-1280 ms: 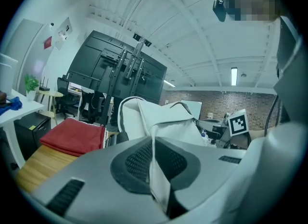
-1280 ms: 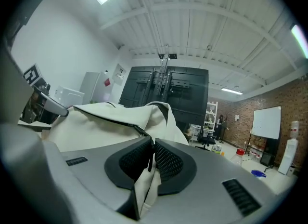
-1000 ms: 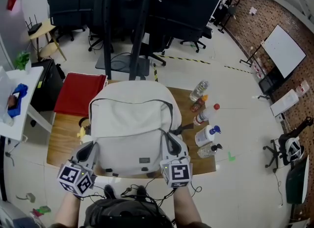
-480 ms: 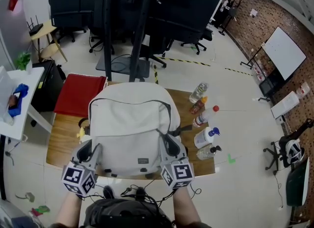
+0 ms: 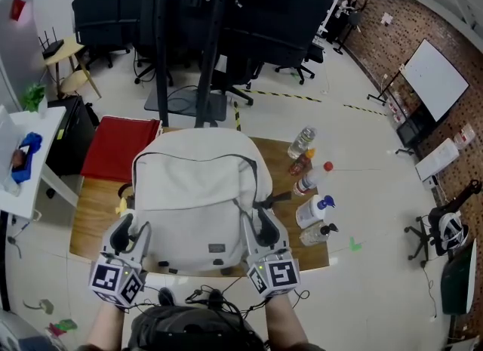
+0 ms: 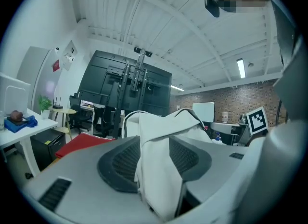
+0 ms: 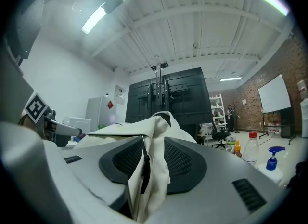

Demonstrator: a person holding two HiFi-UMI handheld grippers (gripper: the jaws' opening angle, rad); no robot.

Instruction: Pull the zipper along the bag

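Note:
A pale grey backpack (image 5: 198, 191) lies flat on the wooden table (image 5: 94, 213), its dark zipper (image 5: 195, 158) arching across the upper part. My left gripper (image 5: 130, 232) is at the bag's near left corner and my right gripper (image 5: 261, 227) at its near right corner. In the left gripper view a fold of bag fabric (image 6: 161, 136) stands between the pads of the left gripper (image 6: 156, 163). The right gripper (image 7: 153, 163) has a fabric fold with a dark zipper strip (image 7: 146, 170) between its pads. Both pairs of jaws have just been opening and no longer pinch the cloth.
Several bottles stand right of the bag: a clear one (image 5: 302, 143), a red-capped one (image 5: 306, 183) and a spray bottle (image 5: 313, 210). A red cloth (image 5: 117, 149) lies at the table's far left. A black stand (image 5: 189, 40) rises behind it, and a white side table (image 5: 26, 149) is at the left.
Both grippers' jaws have spread apart at the bag's near corners, loosening their hold on the fabric. Both hands have lifted slightly.

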